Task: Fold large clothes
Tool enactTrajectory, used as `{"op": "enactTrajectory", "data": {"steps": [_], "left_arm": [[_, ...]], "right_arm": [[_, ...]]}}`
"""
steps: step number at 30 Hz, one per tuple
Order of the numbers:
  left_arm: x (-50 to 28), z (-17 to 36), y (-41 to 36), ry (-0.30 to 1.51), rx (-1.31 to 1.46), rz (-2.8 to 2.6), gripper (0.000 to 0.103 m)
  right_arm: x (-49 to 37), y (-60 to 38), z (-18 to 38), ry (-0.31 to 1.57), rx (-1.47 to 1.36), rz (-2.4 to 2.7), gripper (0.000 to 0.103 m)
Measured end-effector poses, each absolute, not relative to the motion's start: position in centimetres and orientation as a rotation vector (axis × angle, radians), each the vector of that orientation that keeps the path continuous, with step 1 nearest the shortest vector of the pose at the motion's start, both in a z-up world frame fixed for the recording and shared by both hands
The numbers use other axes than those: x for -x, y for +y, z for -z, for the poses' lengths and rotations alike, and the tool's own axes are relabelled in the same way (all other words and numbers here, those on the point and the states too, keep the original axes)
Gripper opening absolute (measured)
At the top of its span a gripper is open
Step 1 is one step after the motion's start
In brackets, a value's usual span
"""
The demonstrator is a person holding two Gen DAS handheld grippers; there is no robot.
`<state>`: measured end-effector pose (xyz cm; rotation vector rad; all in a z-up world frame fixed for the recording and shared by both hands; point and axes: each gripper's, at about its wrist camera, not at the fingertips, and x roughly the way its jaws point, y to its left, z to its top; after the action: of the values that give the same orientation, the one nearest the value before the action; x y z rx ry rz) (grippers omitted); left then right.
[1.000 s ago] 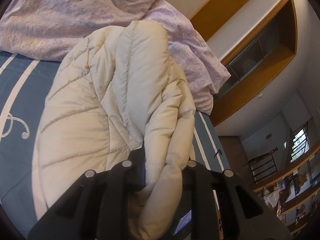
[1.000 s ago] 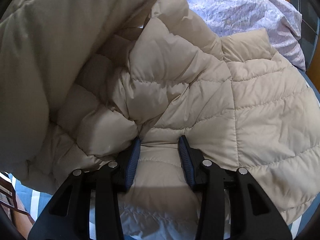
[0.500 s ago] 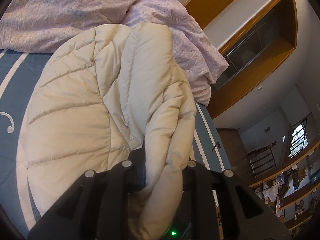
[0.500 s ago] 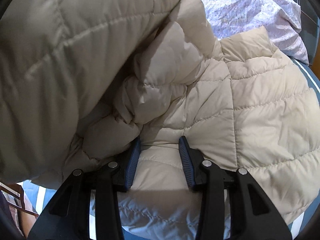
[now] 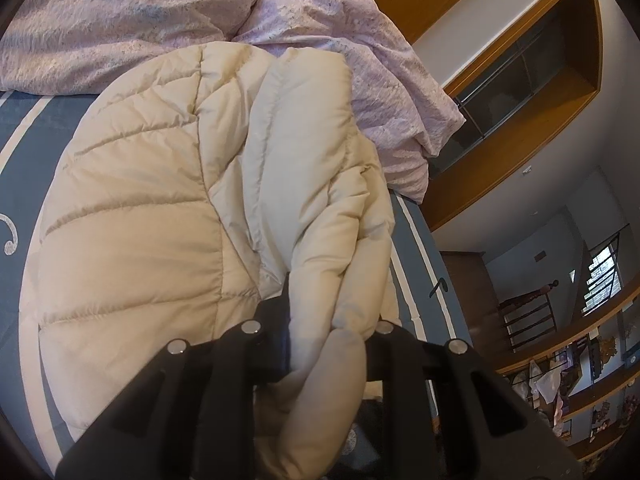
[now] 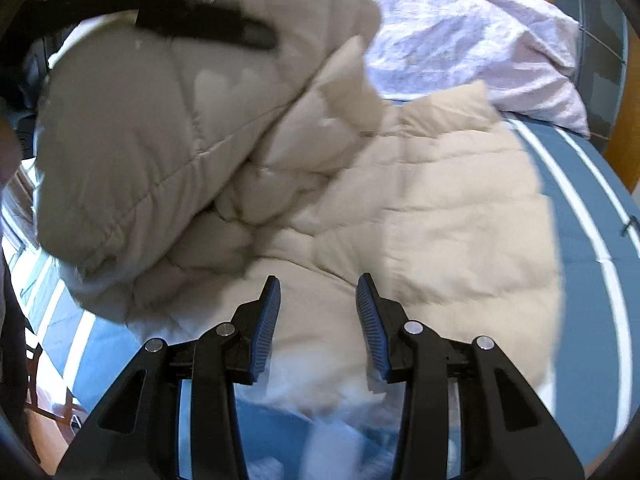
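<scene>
A cream quilted puffer jacket (image 5: 160,208) lies on the blue bed. My left gripper (image 5: 326,320) is shut on a thick fold of the jacket and holds it raised over the flat part; the right finger is hidden by fabric. In the right wrist view the jacket (image 6: 440,216) spreads over the bed, with the lifted fold (image 6: 160,128) at upper left under the left gripper's dark finger. My right gripper (image 6: 318,308) is open and empty, just above the jacket's near edge.
A lilac crumpled duvet (image 5: 200,12) lies at the head of the bed; it also shows in the right wrist view (image 6: 460,40). The blue bedspread (image 6: 592,280) has white stripes. A wooden wall unit (image 5: 520,92) and a staircase stand to the right.
My right gripper has let go of the jacket, opened and pulled back. My left gripper has carried its fold further over the flat part of the jacket.
</scene>
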<state>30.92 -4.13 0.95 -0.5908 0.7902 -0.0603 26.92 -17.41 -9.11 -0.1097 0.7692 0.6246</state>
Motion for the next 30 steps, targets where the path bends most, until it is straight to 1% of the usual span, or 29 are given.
{"op": "enactTrajectory", "data": {"steps": [7,22,28,30], "left_arm": [[-31.6,-0.5,-5.8,0.807,0.571,0.058,0.02],[-32.8,0.4,-11.7,0.838,0.521,0.102,0.02],[-33.4,1.5,-13.4,0.88,0.502,0.125,0.025],[-33.2,1.4,-13.5,0.892,0.506,0.139,0.031]], "right_arm": [[-26.8,-22.8,8.9,0.76,0.094,-0.56,0.042],[-28.7,-24.0,12.1,0.802,0.003,-0.548,0.041],[-29.0,-24.0,12.3,0.801,-0.008,-0.541,0.041],[-28.8,-23.9,12.2,0.8,-0.008,-0.54,0.041]]}}
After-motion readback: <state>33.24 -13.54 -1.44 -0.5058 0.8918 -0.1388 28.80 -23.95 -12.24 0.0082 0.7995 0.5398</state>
